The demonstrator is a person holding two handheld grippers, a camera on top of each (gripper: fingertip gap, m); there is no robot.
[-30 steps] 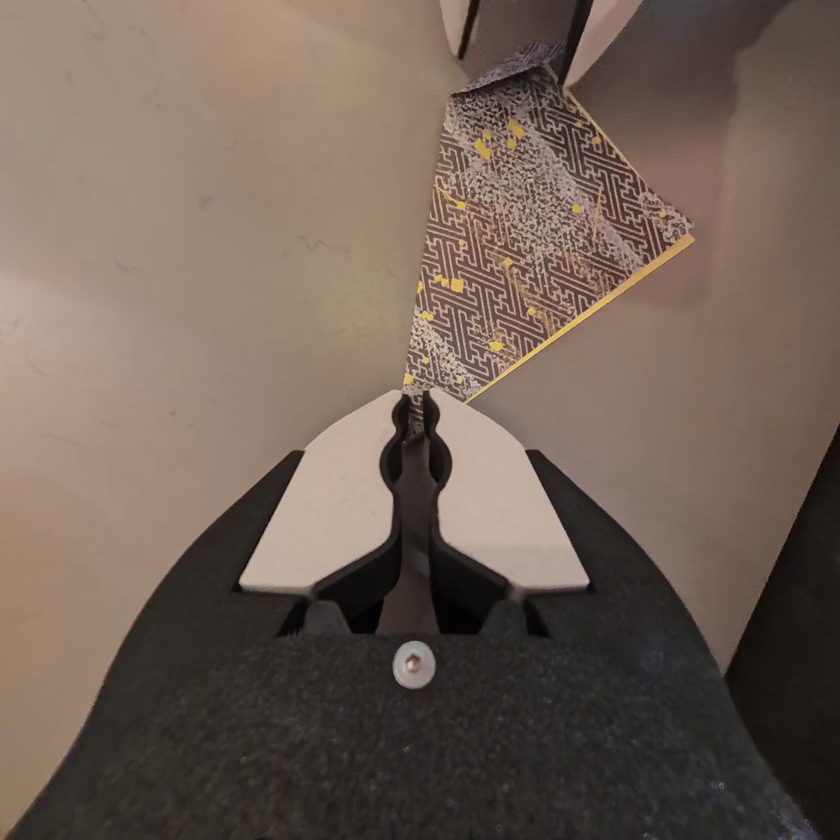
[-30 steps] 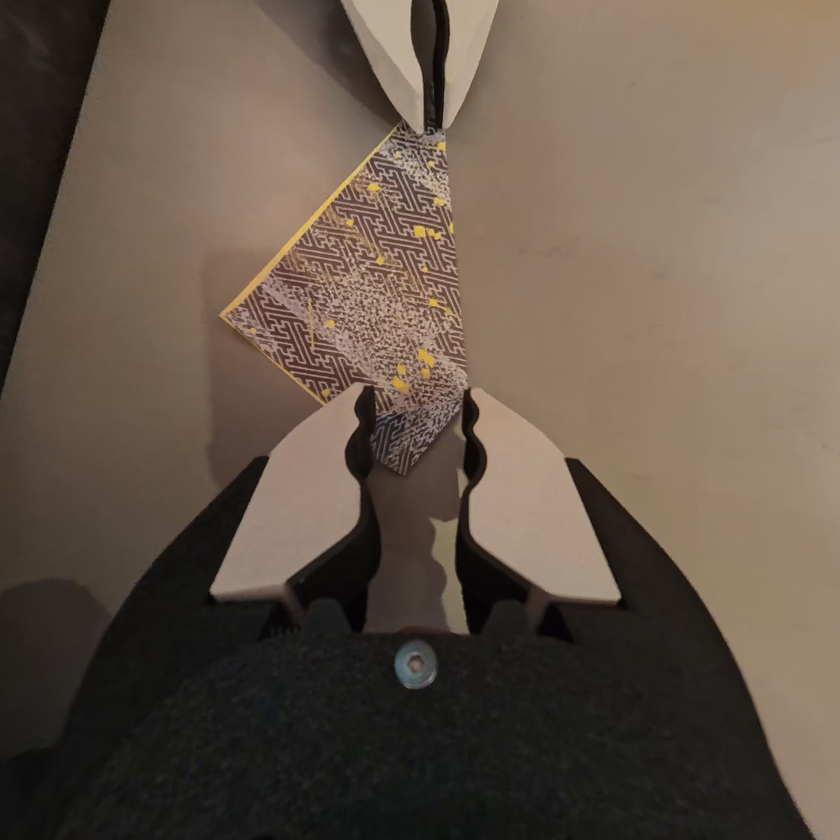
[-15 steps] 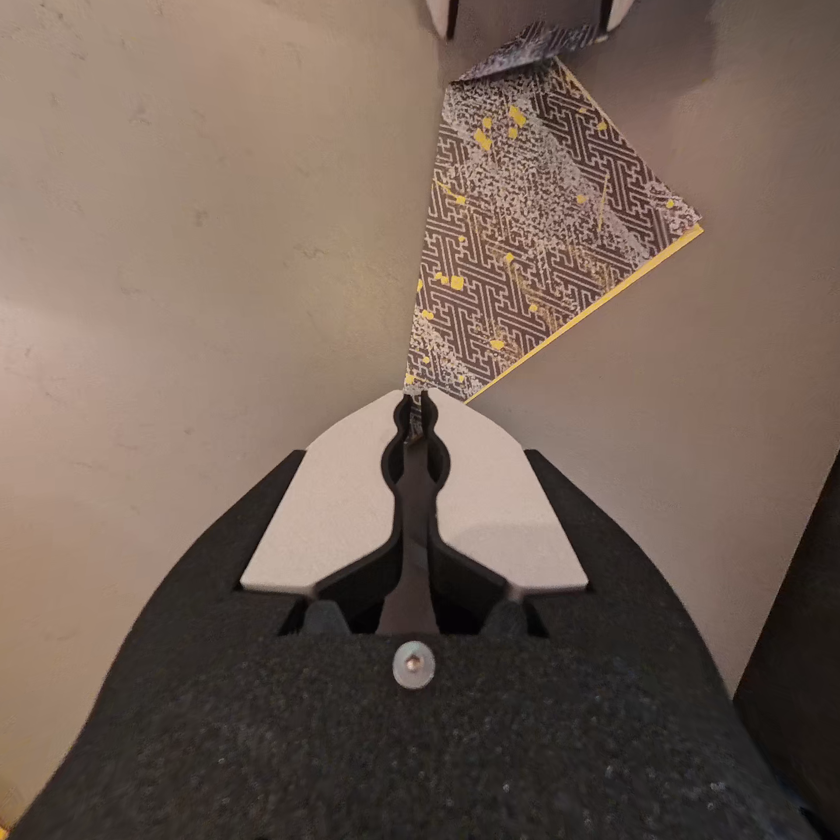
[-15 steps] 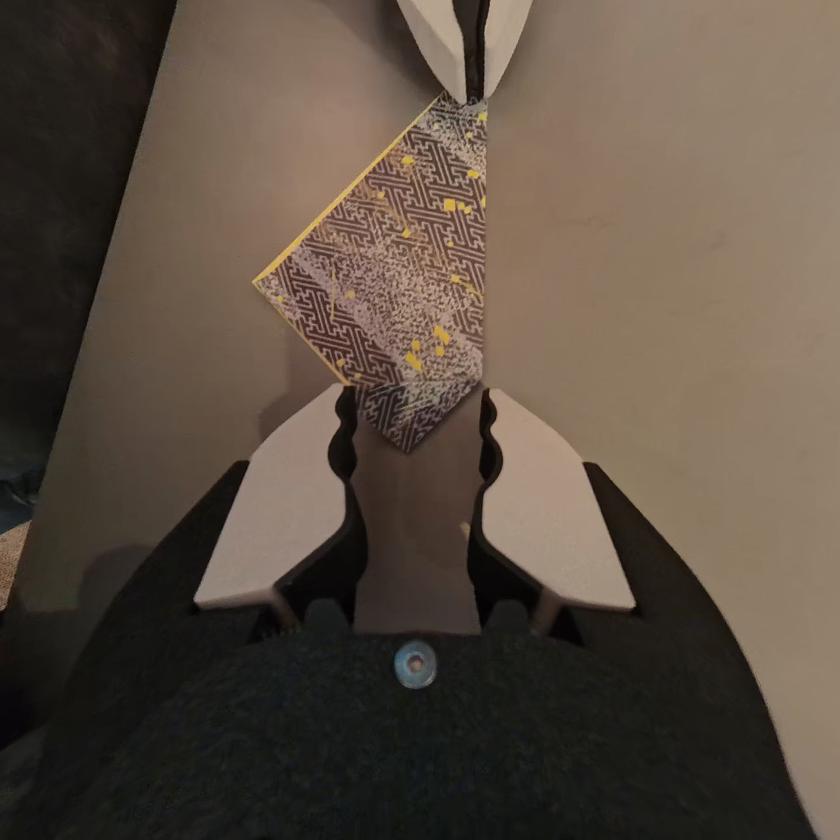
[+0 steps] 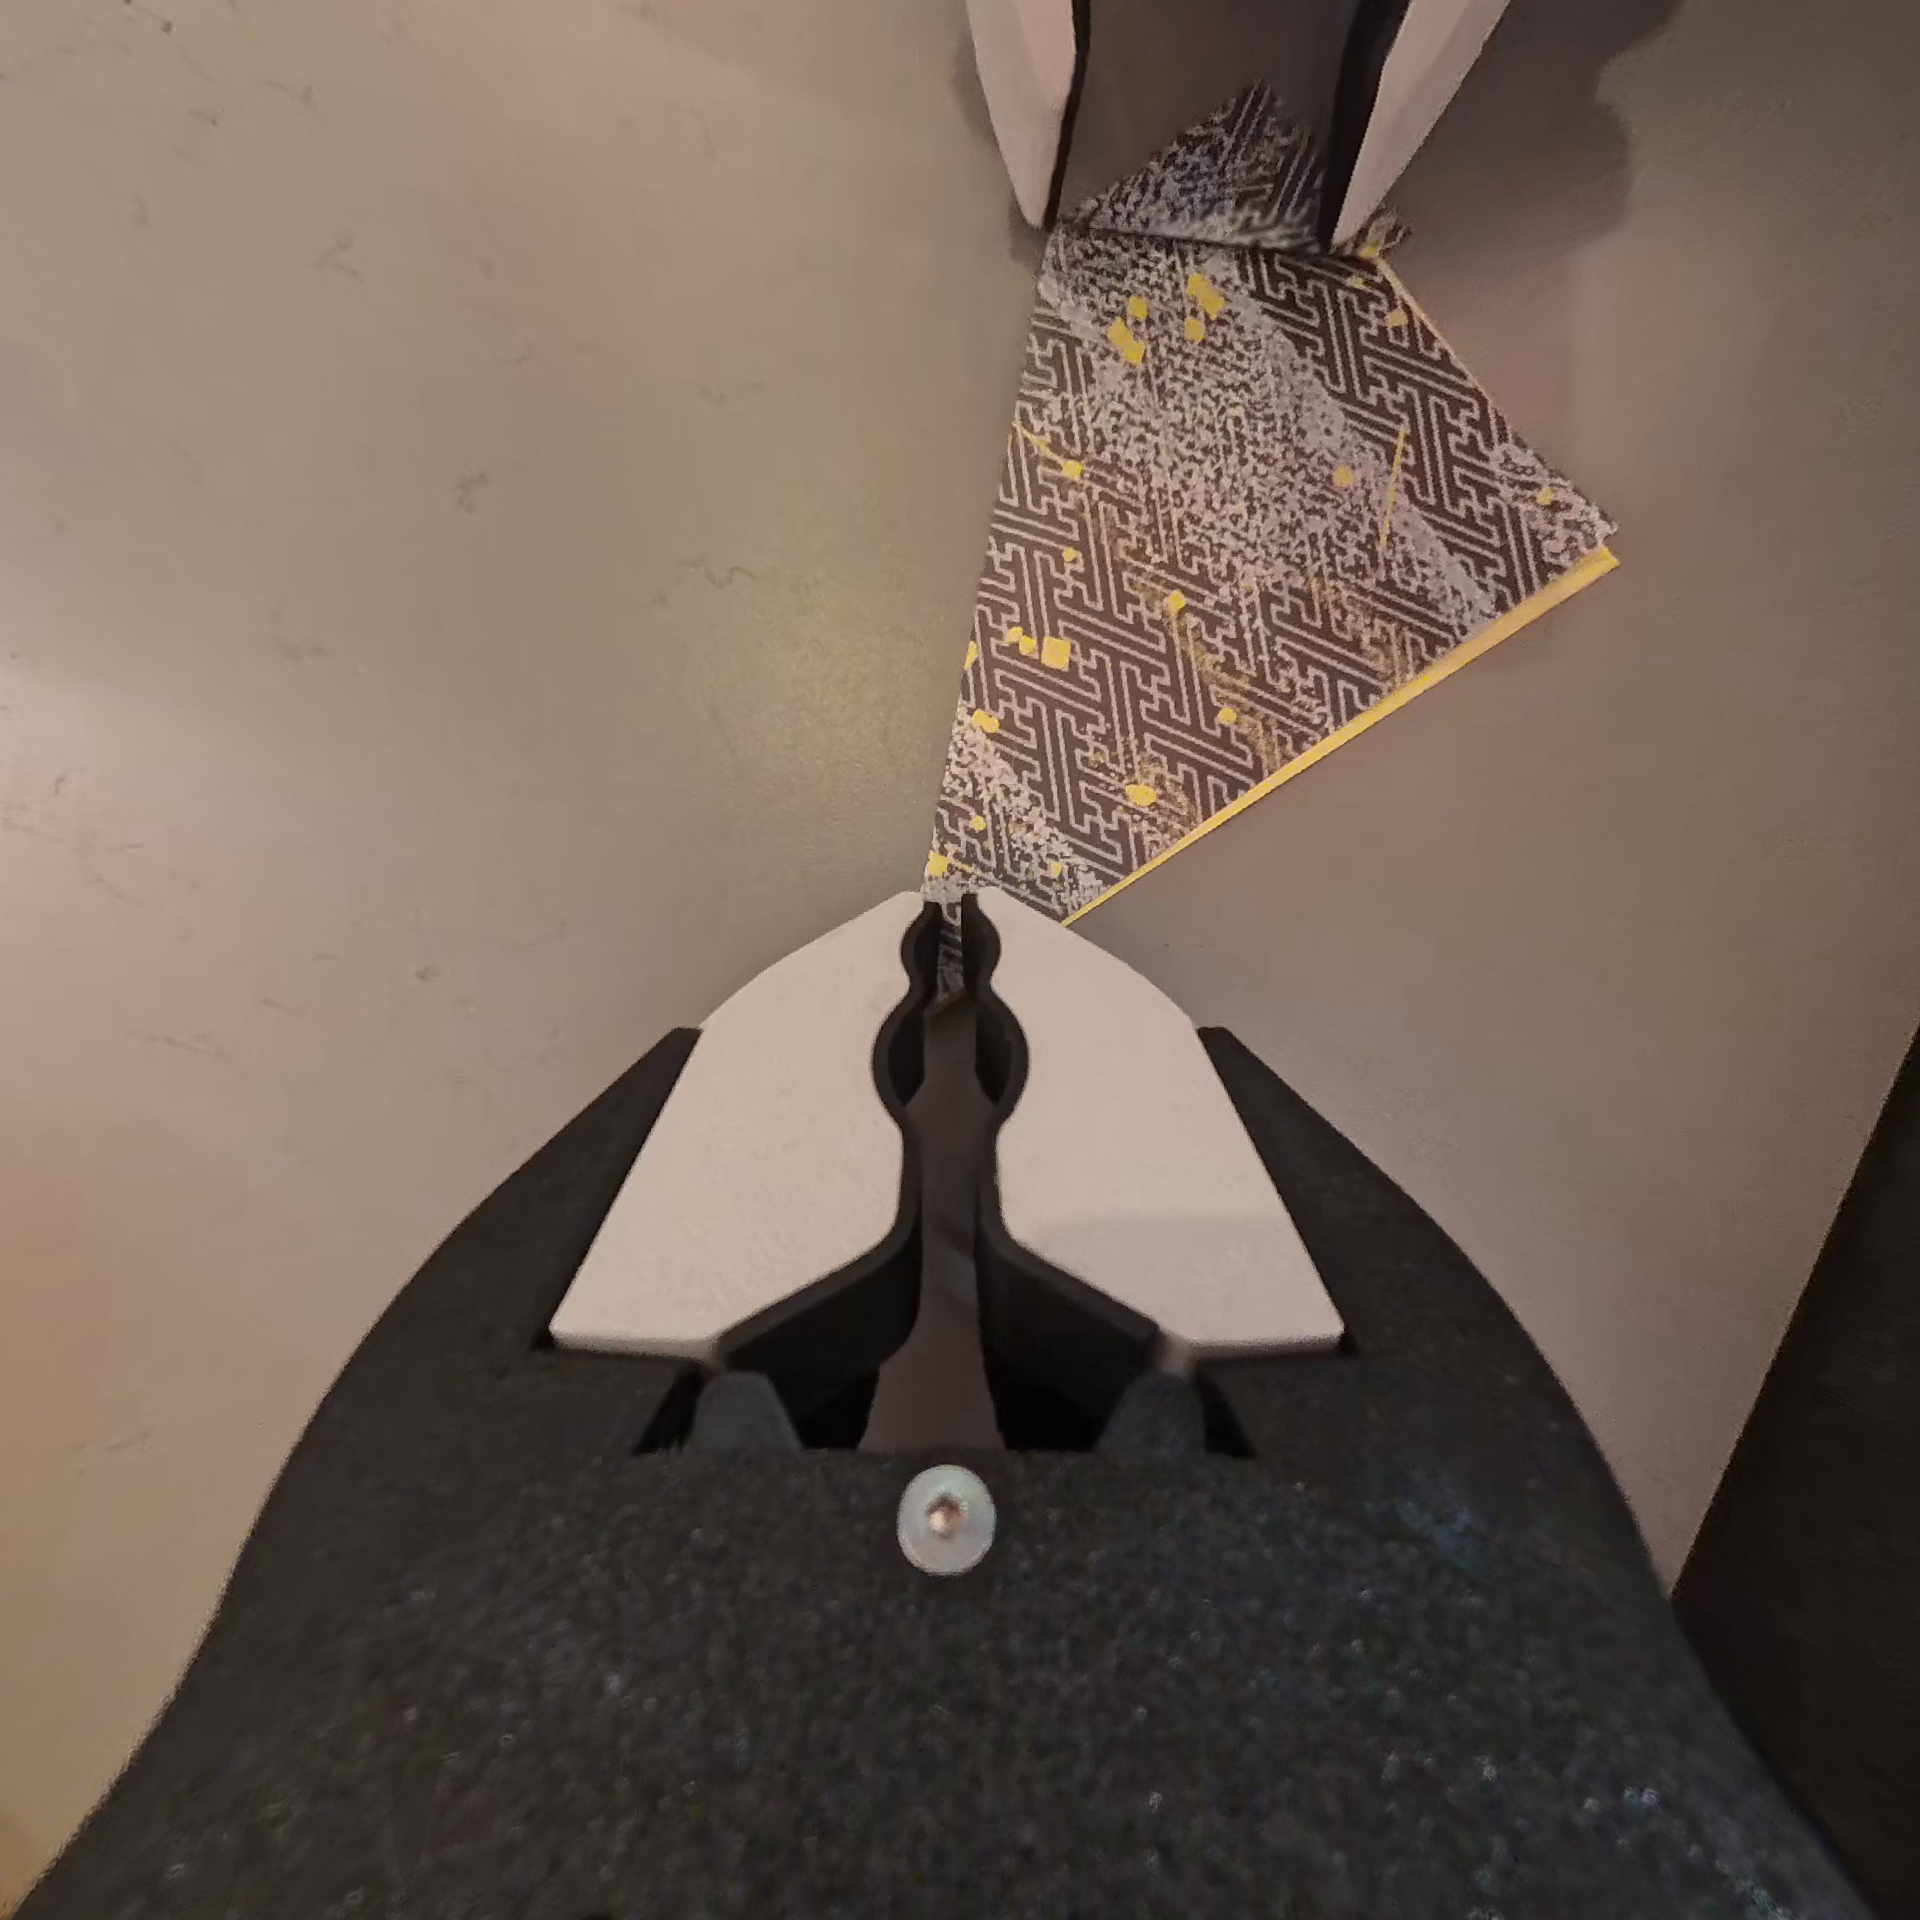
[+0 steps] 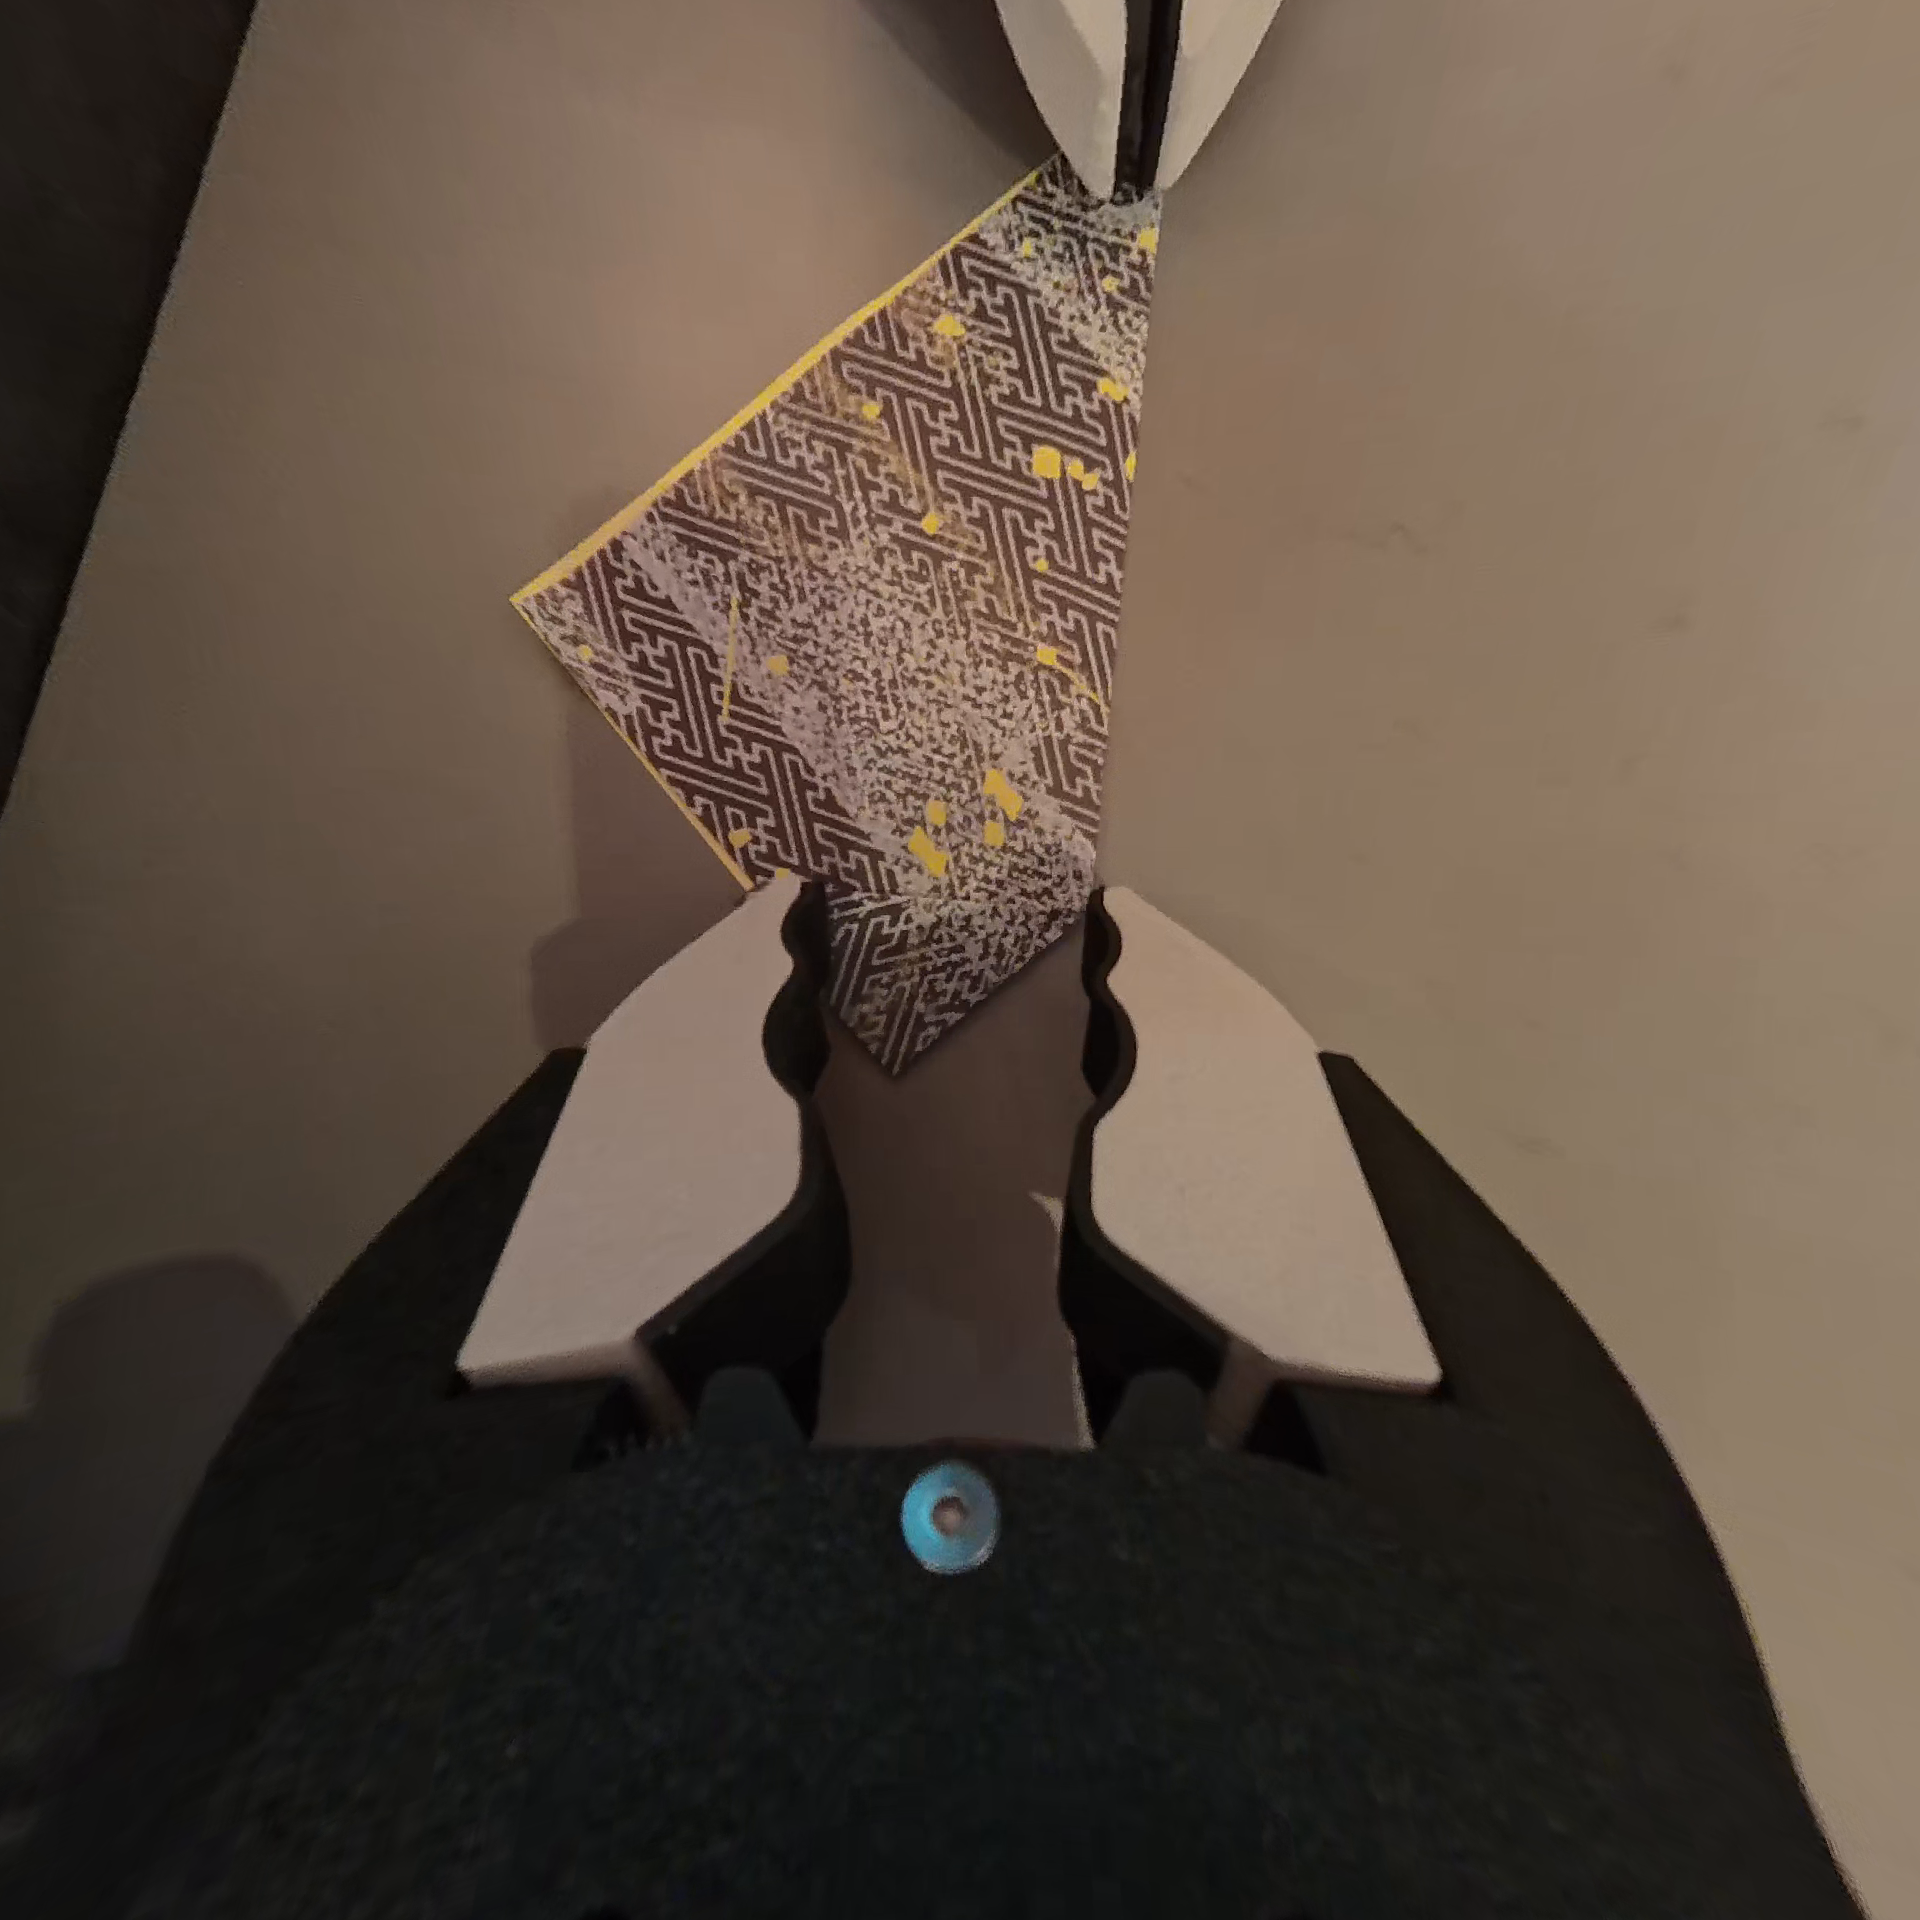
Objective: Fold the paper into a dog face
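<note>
The paper (image 5: pixel 1226 582) is a folded triangle, dark with a white maze pattern, yellow flecks and a yellow underside edge, lying on the beige table (image 5: pixel 468 623). My left gripper (image 5: pixel 945 920) is shut on its near corner. In the right wrist view the paper (image 6: pixel 894 623) lies ahead, and the left gripper (image 6: pixel 1138 182) pinches its far corner. My right gripper (image 6: pixel 951 904) is open, and the paper's small folded tip (image 6: pixel 914 987) sits between its fingers without contact. The right gripper (image 5: pixel 1195 197) also shows at the top of the left wrist view, astride that tip.
The table edge and a dark area beyond it run along the left of the right wrist view (image 6: pixel 94 416). They also show at the lower right of the left wrist view (image 5: pixel 1829 1403). Bare tabletop (image 6: pixel 1507 623) lies beside the paper. Tip to tip, the grippers are about 12 cm apart.
My right gripper opened a little wider around the folded tip, drew back slightly, then came forward again. My left gripper stayed shut on its corner and the paper barely moved.
</note>
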